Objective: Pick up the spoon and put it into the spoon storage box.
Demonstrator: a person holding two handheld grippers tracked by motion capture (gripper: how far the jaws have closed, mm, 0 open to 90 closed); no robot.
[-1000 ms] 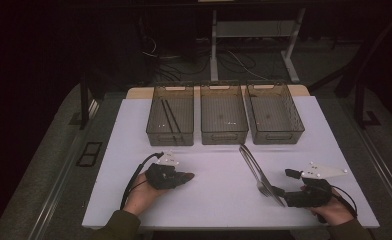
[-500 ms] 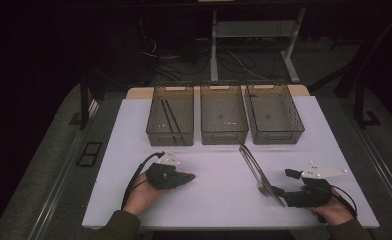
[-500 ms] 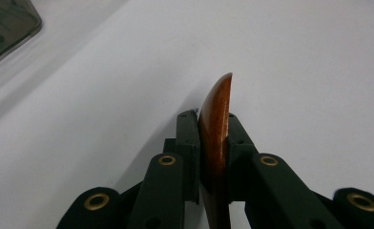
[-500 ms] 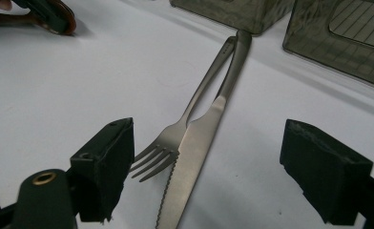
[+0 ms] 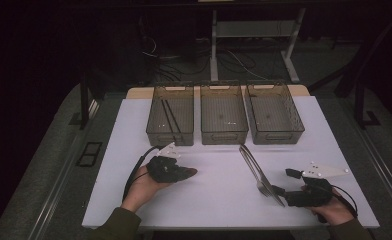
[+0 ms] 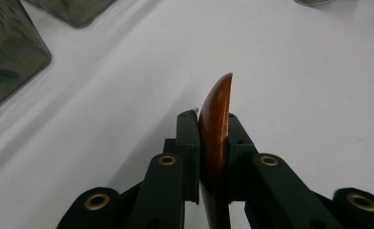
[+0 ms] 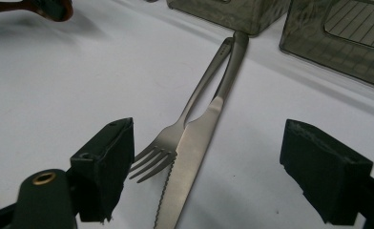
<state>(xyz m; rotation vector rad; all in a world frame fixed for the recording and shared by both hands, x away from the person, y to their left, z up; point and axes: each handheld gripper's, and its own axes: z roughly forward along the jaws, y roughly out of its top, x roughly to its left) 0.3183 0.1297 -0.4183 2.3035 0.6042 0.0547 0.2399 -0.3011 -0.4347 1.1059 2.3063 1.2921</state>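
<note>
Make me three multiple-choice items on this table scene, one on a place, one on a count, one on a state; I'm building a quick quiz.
1. Where do the fork and knife lie?
A. in a bin
B. on the white table
C. on the floor

2. How many bins stand in the row?
A. two
B. three
C. four

3. How is the left gripper?
A. open, holding nothing
B. shut on a fork
C. shut on a brown wooden piece

Answers: 1 B, both lie on the table before the open right gripper. 2 B, three side by side. 3 C, jaws clamp the piece.

Glossy wood spoon point(image 6: 214, 124); shiny metal fork point(image 7: 171, 138) & knife point(image 7: 194, 143); bins point(image 5: 224, 114) prob. plastic.
</note>
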